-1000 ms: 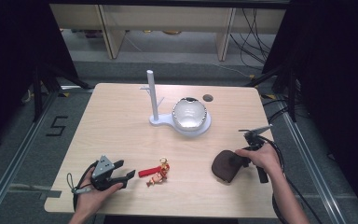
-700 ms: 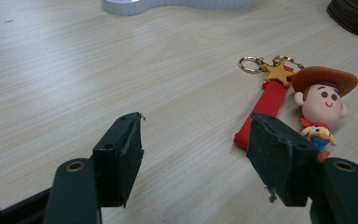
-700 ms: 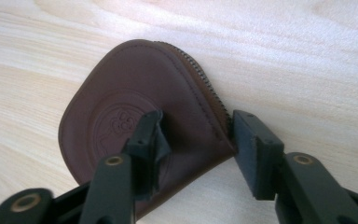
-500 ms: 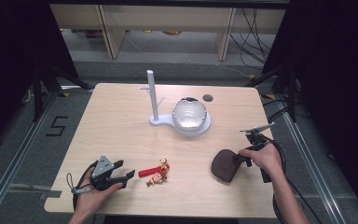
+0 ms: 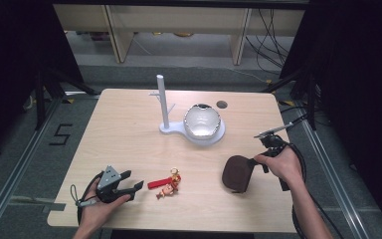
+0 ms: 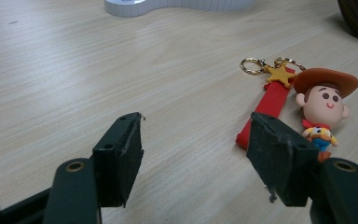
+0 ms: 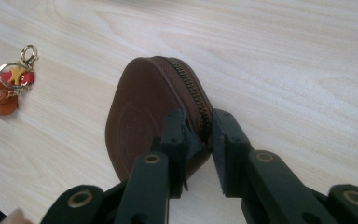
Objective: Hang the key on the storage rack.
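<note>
Right hand-held gripper pinches half-hidden brown pouch.

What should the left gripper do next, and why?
Probably ease the left gripper forward and a little right. Its jaws stand open over bare table, with the cowboy keychain just beyond the right jaw, while the right gripper is clamped on the brown pouch.

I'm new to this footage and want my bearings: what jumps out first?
The bright cowboy keychain lies near the front edge, just ahead of the open left hand-held gripper. To the right, the right hand-held gripper clamps a brown zip pouch; a white stand rises mid-table.
</note>
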`<move>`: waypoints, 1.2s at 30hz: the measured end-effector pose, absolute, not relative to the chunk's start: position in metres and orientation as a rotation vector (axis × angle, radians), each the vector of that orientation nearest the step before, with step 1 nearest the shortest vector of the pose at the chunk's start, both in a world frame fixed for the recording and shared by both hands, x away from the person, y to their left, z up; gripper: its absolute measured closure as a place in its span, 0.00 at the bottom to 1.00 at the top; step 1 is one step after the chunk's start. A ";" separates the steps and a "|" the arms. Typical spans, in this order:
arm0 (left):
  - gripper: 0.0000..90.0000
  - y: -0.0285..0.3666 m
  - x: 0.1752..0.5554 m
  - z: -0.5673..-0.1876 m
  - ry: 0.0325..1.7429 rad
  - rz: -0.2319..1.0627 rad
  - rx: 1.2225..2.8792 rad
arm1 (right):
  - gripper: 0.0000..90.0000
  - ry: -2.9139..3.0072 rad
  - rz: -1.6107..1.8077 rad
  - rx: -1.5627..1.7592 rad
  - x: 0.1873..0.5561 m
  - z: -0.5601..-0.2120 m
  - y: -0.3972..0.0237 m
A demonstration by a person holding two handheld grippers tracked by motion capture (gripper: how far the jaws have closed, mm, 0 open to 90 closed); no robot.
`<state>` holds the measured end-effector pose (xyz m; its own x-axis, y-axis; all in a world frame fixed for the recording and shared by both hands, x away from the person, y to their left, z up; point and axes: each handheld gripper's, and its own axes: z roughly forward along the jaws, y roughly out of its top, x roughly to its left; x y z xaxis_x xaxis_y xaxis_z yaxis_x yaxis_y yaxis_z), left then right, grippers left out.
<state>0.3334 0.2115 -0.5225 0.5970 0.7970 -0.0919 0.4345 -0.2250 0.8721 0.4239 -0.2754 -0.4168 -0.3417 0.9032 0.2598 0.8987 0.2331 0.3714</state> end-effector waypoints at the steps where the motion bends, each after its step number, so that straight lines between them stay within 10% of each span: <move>1: 0.38 0.212 0.333 -0.523 0.994 0.470 1.858 | 0.86 2.446 0.721 1.828 0.423 -0.414 -0.273; 36: 0.38 0.213 0.333 -0.523 0.995 0.494 1.854 | 0.86 2.334 0.811 1.322 0.427 -0.353 -0.237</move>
<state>0.3333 0.2133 -0.5229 0.5887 0.8046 -0.0775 0.4251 -0.2266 0.8763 0.4268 -0.2366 -0.3534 -0.5106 0.8597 -0.0120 0.6668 0.4047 0.6258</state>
